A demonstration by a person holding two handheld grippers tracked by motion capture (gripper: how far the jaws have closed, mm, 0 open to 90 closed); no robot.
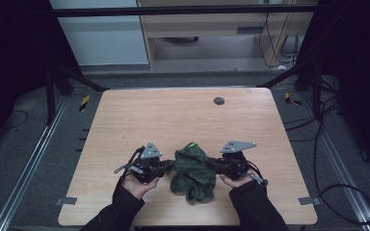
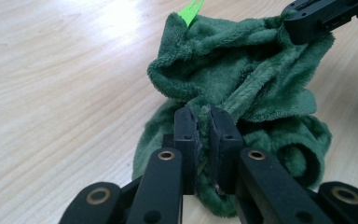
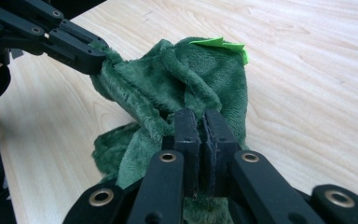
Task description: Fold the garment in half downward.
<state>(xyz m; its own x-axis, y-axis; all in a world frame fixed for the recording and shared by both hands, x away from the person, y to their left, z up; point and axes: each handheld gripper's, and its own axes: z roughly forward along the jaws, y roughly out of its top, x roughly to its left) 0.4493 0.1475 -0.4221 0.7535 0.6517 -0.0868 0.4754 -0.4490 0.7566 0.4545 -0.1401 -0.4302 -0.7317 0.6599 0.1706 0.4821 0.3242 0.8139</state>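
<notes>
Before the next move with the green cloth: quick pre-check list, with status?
1. Left gripper shut on the green cloth: ok.
2. Right gripper shut on the cloth: ok.
3. Cloth spread flat: not ok, bunched between the grippers.
4. Each grip on a corner or edge: cannot tell, folds hide it.
5. Bright green tag free of the jaws: ok.
6. Bare table beyond the cloth for spreading: ok.

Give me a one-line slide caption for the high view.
Left gripper and right gripper pinch a bunched green cloth over the wooden table.
</notes>
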